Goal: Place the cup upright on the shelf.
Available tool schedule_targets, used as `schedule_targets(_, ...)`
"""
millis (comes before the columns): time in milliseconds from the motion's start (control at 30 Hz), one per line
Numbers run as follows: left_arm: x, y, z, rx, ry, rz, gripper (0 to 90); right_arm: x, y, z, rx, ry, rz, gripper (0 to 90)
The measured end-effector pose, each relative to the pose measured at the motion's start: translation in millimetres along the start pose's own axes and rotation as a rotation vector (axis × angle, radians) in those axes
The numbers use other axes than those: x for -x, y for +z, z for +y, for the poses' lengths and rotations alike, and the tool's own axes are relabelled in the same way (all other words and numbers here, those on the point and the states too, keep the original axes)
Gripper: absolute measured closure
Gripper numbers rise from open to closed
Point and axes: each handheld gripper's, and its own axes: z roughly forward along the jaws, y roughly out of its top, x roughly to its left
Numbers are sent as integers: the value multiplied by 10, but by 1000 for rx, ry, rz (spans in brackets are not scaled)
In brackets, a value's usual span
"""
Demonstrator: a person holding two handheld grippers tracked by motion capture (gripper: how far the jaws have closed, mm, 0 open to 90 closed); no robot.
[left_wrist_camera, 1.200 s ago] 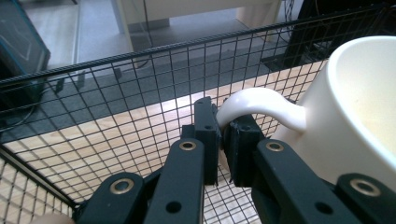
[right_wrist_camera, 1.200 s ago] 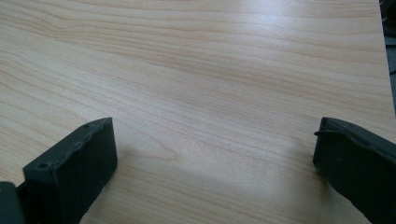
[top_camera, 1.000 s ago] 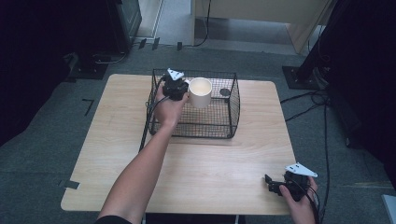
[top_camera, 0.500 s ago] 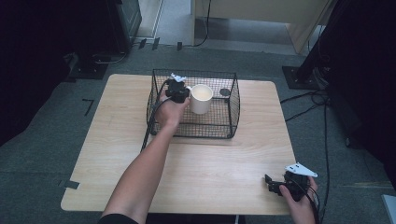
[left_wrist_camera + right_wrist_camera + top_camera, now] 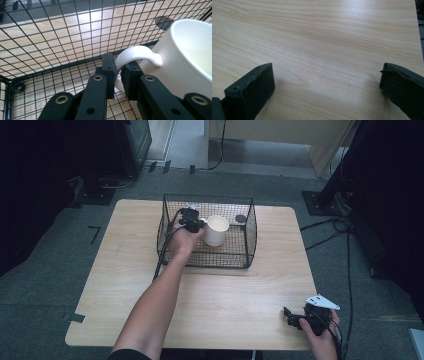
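Inside the black wire-mesh basket [image 5: 248,227] on the pale wooden table [image 5: 125,250], seen from above, your left gripper [image 5: 192,218] is holding the white ceramic mug [image 5: 216,231] upright, handle pointing toward your hand. Grey carpet is surrounding the table. Your right gripper [image 5: 295,317] is resting near the front right edge. Along the left gripper view, the jaws are pinching the mug's handle [image 5: 135,53], mesh close around. Along the right gripper view, the jaws are spread wide over bare wood.
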Motion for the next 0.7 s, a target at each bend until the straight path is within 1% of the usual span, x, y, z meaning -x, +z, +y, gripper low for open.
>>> schedule_targets(100, -7, 7, -9, -14, 4, -10, 823, 0, 0, 0, 0, 0, 0, 0)
schedule_targets(200, -15, -1, -7, -12, 7, -15, 801, 0, 0, 0, 0, -1, 0, 0)
schedule_targets(267, -20, 0, -15, -21, 25, -14, 768, 0, 0, 0, 0, 0, 0, 0)
schedule_targets(300, -23, 2, -19, -22, 33, -8, 736, 0, 0, 0, 0, -1, 0, 0)
schedule_targets(333, -22, 5, -22, -16, 45, -2, 676, 0, 0, 0, 0, -1, 0, 0)
schedule_targets(367, -22, 4, -22, -16, 47, 4, 627, 0, 0, 0, 0, 0, 0, 0)
schedule_targets(400, -25, 0, -19, -21, 40, 4, 609, 0, 0, 0, 0, -1, 0, 0)
schedule_targets(433, -32, -3, -16, -22, 39, 21, 548, 0, 0, 0, 0, -1, 0, 0)
schedule_targets(467, -32, -3, -16, -22, 39, 21, 507, 0, 0, 0, 0, -1, 0, 0)
schedule_targets(500, -36, -6, -15, -20, 45, 40, 507, 0, 0, 0, 0, -1, 0, 0)
schedule_targets(533, -41, -9, -14, -29, 48, 65, 463, 0, 0, 0, 0, 0, 0, 0)
schedule_targets(600, -47, -15, -20, -39, 69, 104, 403, 0, 0, 0, 0, -1, 0, 0)
schedule_targets(667, -48, -32, -19, -32, 83, 129, 357, 0, 0, 0, 0, -1, 0, 0)
schedule_targets(700, -46, -44, -17, -26, 86, 135, 302, 0, 0, 0, 0, 0, 0, 0)
